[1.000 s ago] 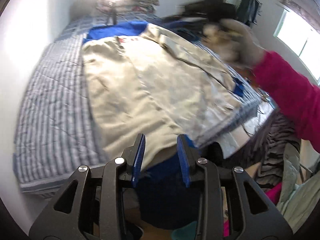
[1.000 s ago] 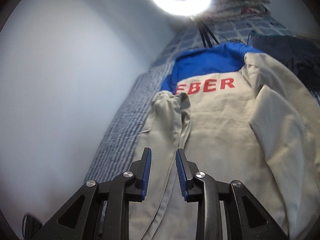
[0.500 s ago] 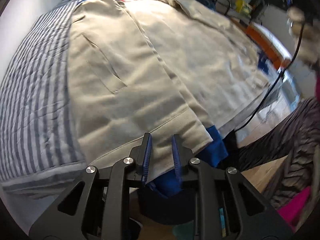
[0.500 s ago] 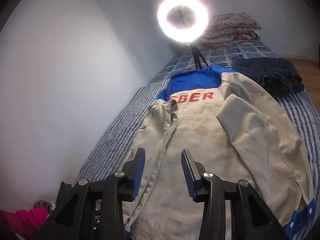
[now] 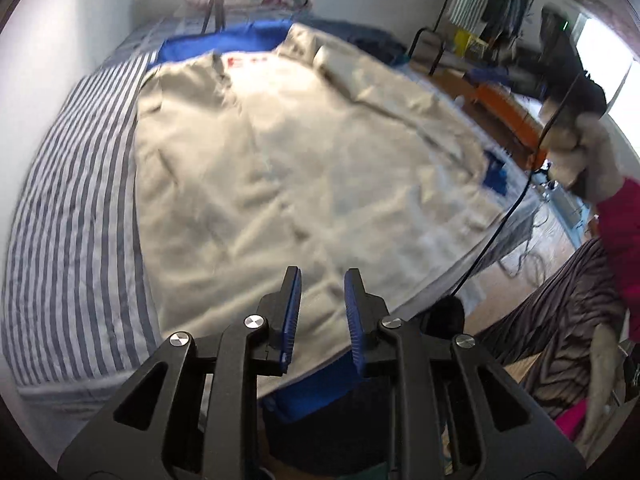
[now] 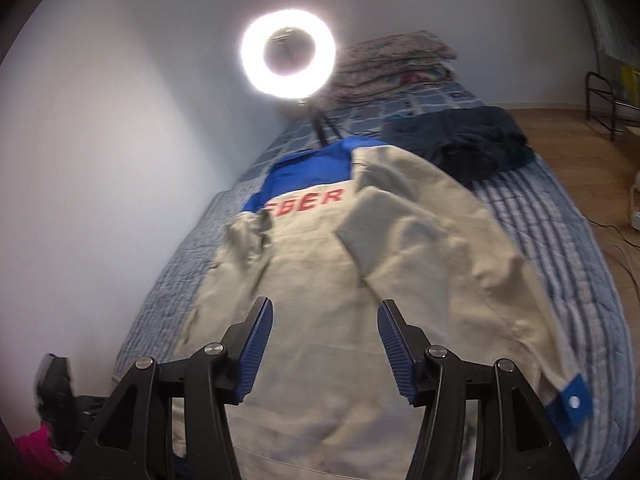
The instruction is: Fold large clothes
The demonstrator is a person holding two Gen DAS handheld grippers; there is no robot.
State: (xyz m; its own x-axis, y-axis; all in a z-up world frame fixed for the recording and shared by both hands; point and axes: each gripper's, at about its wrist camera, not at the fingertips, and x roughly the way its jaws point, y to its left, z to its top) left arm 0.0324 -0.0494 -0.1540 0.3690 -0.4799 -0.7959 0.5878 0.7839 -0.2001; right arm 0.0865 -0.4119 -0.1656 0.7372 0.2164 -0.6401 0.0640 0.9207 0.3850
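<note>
Left wrist view: the left hand-held gripper (image 5: 319, 312) hangs over the near edge of the bed (image 5: 72, 208), its blue pads a narrow gap apart and opening, with nothing between them.
Right wrist view: the right hand-held gripper (image 6: 325, 344) hangs above the lower half of the jacket (image 6: 340, 280), its jaws spread wide and opening, nothing pinched.
Jacket: beige with a blue yoke and red letters across the back, it lies flat along the middle of the bed, back side up, collar toward the far end.
Sleeves: both are folded in over the back; the right one ends in a blue cuff (image 6: 570, 402) with a snap, near the bed's right edge.
Hem: a blue band (image 5: 308, 388) hangs over the near edge of the bed, just below the left gripper's pads.
Far end of bed: a lit ring light (image 6: 288, 49) on a stand, folded quilts (image 6: 396, 64) behind it, a dark garment (image 6: 460, 144) toward the far right corner.
Person: a pink sleeve (image 5: 620, 232) and a blurred gloved hand (image 5: 588, 152) show beyond the bed's right edge.
</note>
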